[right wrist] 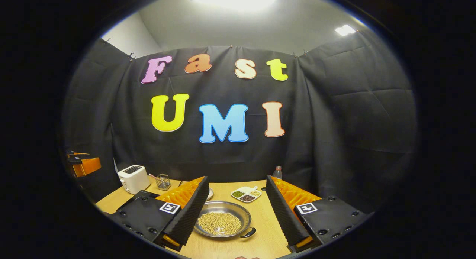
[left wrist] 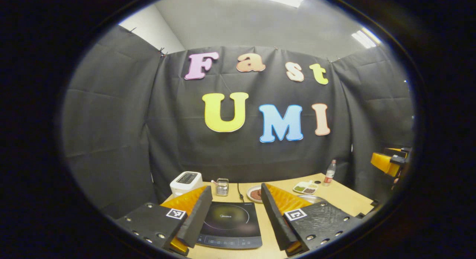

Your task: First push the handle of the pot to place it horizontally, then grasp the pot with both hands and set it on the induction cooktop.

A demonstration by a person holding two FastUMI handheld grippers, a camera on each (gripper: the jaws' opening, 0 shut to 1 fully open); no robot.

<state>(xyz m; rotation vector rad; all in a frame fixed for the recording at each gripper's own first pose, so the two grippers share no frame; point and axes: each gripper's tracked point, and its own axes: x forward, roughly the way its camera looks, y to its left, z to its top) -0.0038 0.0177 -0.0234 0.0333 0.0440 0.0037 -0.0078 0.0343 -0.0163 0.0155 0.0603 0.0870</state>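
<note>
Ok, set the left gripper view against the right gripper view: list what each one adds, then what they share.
Left gripper view: the induction cooktop between the fingers of the open left tool, and brown food on a plate. Right gripper view: the pot handle and the beans inside the pot. Shared: toaster, wire basket, divided dish, bottle, wooden table.

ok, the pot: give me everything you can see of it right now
The pot is a shallow, round, shiny metal pan, apparently steel, holding a layer of small pale beans. One dark loop handle shows on its near-right rim. It sits flat on the wooden table, seen between the fingers of the open right gripper, which hovers above without touching it. A divided dish lies just behind it. Nothing grips it.
</note>
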